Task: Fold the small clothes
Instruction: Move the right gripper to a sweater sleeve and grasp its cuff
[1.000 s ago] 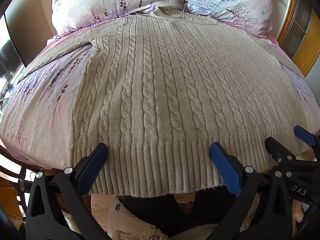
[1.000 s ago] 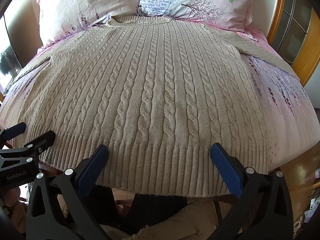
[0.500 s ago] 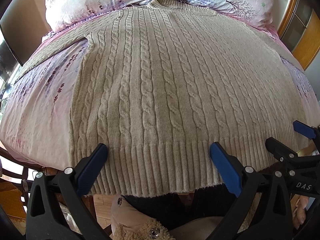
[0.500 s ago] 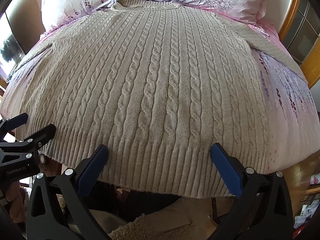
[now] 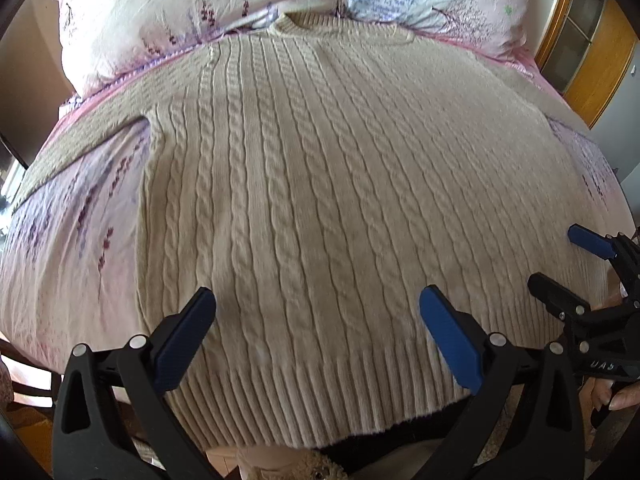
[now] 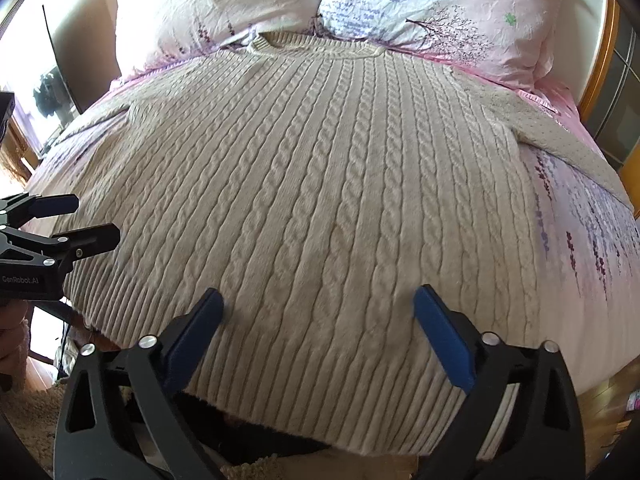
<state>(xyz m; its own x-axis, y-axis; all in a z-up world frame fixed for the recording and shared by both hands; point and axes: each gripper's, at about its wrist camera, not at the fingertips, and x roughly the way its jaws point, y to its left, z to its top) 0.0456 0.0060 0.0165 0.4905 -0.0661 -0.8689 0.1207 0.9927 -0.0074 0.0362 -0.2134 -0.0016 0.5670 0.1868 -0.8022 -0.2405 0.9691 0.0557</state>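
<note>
A beige cable-knit sweater (image 5: 320, 184) lies flat on the bed, its neck toward the pillows and its ribbed hem (image 6: 320, 384) hanging over the near edge. My left gripper (image 5: 316, 300) hovers open over the hem's left half, nothing pinched between its blue pads. My right gripper (image 6: 318, 298) stands over the hem's right half; its jaws are closing, still wide, and the pads press on nothing. Each gripper shows in the other's view: the right gripper (image 5: 556, 258) at the right edge, the left gripper (image 6: 80, 220) at the left edge. Both sleeves spread out sideways.
Two floral pillows (image 6: 224, 8) (image 6: 440, 12) sit at the head of the bed, on a pink flowered sheet (image 5: 76, 232). Wooden panelling (image 5: 600, 64) stands at the right. Below the hem are a person's dark clothes (image 6: 256, 436), and a hand (image 5: 616, 396) holds the right gripper.
Both grippers have moved forward over the sweater, so the hem now lies nearer their bases. The right gripper's fingers stand slightly closer together.
</note>
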